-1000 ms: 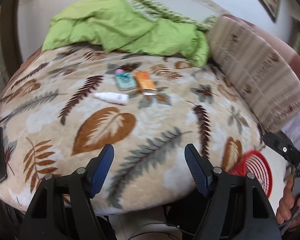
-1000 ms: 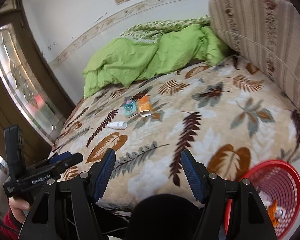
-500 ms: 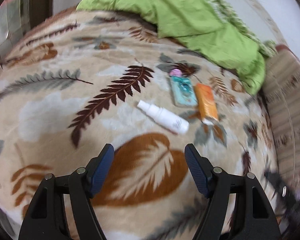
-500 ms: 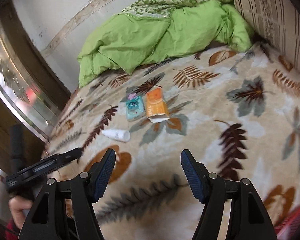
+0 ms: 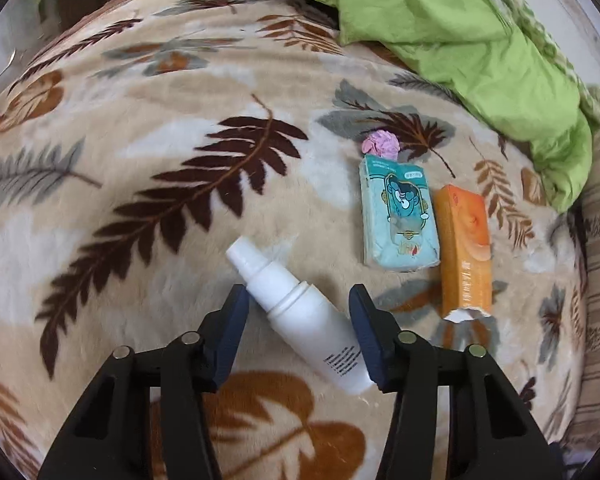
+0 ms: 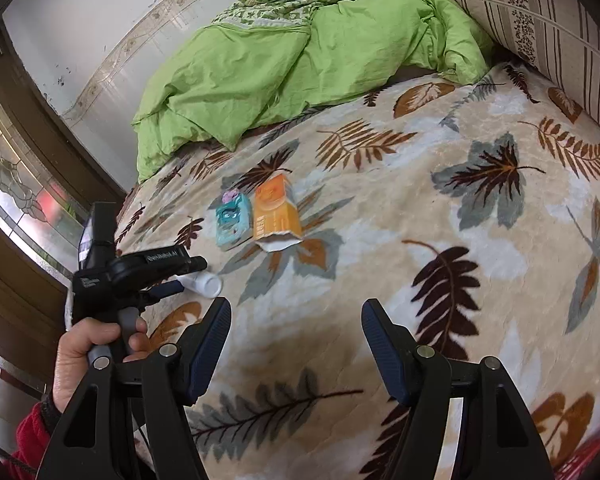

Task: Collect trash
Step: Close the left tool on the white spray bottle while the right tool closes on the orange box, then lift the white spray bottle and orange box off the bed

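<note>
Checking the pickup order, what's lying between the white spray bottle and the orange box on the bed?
The teal tissue pack lies between the white spray bottle and the orange box, touching the box; clearest in the left wrist view.

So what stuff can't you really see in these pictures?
- White bottle: in the right wrist view the left gripper covers all but its base. Label print too small in the left wrist view.
- Pink wad: too crumpled to identify; the blue packet hides its near edge.
- Orange box: lettering blurred.
- Left gripper's pads: closing around the bottle; contact unclear.
</note>
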{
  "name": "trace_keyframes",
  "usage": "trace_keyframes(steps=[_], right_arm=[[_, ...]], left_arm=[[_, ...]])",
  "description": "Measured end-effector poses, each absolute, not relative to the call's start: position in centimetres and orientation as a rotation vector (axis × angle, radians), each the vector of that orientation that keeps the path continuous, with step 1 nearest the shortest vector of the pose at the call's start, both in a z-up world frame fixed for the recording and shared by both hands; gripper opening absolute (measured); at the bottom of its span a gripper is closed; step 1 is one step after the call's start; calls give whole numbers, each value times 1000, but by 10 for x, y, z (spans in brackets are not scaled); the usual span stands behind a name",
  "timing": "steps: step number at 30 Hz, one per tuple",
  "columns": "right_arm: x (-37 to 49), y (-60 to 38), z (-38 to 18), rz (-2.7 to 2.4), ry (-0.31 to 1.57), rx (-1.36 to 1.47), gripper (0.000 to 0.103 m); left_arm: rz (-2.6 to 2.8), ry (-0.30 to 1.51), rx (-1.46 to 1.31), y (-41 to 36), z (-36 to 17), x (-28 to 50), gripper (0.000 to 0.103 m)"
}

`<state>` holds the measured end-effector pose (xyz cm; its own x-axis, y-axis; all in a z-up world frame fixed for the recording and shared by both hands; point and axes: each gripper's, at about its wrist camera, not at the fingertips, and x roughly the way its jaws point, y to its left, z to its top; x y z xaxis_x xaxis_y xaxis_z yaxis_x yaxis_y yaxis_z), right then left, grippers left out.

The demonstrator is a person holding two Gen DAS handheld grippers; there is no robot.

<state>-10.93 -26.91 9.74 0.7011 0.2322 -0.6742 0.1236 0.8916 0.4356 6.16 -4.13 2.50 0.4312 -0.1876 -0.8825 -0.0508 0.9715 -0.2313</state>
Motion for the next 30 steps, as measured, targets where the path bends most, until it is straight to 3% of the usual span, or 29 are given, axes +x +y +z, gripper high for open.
trace_keyframes(steps=[3,6,24,30], right_arm=[[-98,-270,97,70,802,474,71],[-79,-265,96,82,809,456,71],[69,-204,48,36,946,154,71],[83,-203,31,-11,964,107,51]], left_arm=[[-88,1089,-117,-46,23,62,35],[-124,1071,-70,-41,25,52,32],[-129,935,-19,-16,42,30,30],[-127,921,-17,-17,43,30,30]])
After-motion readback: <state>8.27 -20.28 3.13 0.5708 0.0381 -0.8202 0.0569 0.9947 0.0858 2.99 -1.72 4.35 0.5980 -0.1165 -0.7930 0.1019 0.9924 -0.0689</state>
